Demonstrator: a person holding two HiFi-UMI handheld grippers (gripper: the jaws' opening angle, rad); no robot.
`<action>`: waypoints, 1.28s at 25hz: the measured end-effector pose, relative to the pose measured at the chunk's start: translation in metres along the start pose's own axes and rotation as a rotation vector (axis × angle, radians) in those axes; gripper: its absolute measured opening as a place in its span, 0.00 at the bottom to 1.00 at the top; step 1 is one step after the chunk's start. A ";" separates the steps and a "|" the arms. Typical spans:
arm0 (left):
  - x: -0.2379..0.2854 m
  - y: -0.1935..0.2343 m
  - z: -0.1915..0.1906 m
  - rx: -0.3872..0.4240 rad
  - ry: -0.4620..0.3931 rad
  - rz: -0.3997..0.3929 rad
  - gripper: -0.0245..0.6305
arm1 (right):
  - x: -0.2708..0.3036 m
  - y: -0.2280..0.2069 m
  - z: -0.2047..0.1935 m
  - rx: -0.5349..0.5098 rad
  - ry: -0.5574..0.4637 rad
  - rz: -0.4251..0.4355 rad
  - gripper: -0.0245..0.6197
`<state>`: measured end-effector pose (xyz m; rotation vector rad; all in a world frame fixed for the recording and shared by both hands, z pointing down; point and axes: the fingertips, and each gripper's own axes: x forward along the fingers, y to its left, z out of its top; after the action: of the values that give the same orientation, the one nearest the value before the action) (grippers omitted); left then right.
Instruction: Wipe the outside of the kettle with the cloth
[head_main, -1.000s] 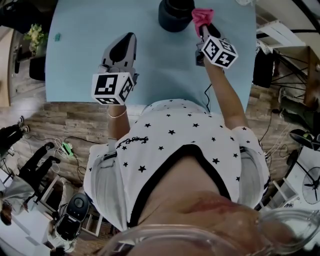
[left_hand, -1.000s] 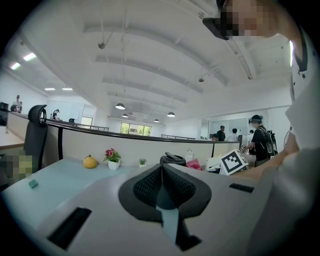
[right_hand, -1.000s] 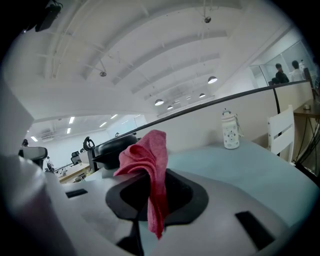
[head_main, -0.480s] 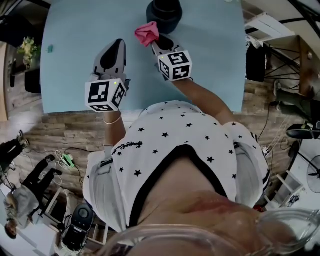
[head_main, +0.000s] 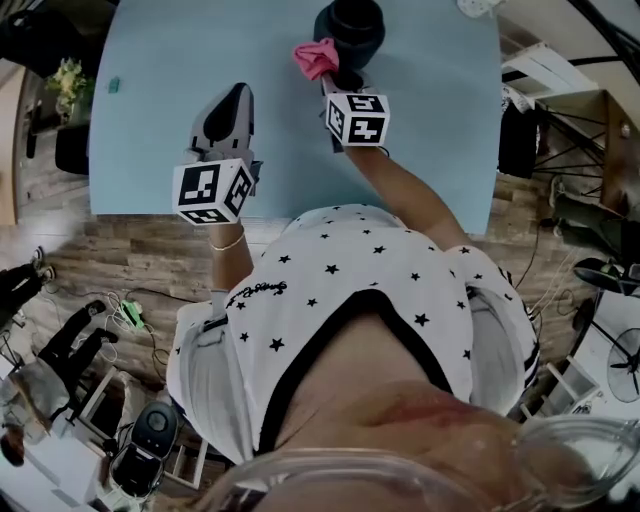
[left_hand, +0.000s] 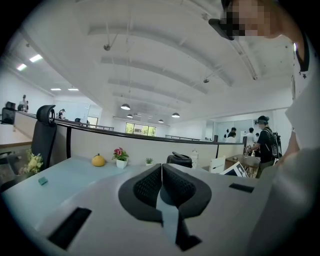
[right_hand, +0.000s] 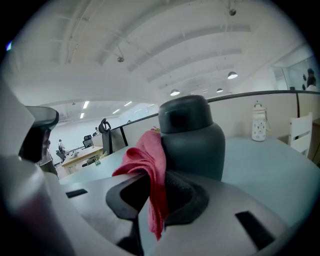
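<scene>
A dark grey kettle stands at the far edge of the light blue table; it fills the middle of the right gripper view. My right gripper is shut on a pink cloth, which bunches up against the kettle's left side. My left gripper rests over the table to the left, shut with nothing between its jaws; the kettle shows small beyond it.
A small green object lies near the table's left edge. A yellow fruit and a small potted flower sit by the partition. A white bottle stands at the far right. Cables and gear lie on the wooden floor.
My right gripper swung with the cloth from the kettle's right side to its left and now holds the cloth against it. The left gripper has hardly moved.
</scene>
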<state>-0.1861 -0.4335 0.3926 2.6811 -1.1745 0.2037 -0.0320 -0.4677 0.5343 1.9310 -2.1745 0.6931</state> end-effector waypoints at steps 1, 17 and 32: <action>0.002 -0.001 0.001 0.001 0.000 -0.004 0.08 | -0.002 -0.003 0.001 0.003 -0.003 -0.003 0.15; 0.008 -0.026 0.004 0.030 0.003 -0.034 0.08 | -0.044 -0.077 0.009 0.086 -0.051 -0.100 0.15; -0.011 -0.032 0.014 0.044 -0.006 0.023 0.08 | -0.047 -0.140 0.013 0.086 -0.047 -0.197 0.15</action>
<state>-0.1690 -0.4083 0.3725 2.7089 -1.2169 0.2286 0.1139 -0.4398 0.5364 2.1880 -1.9731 0.7245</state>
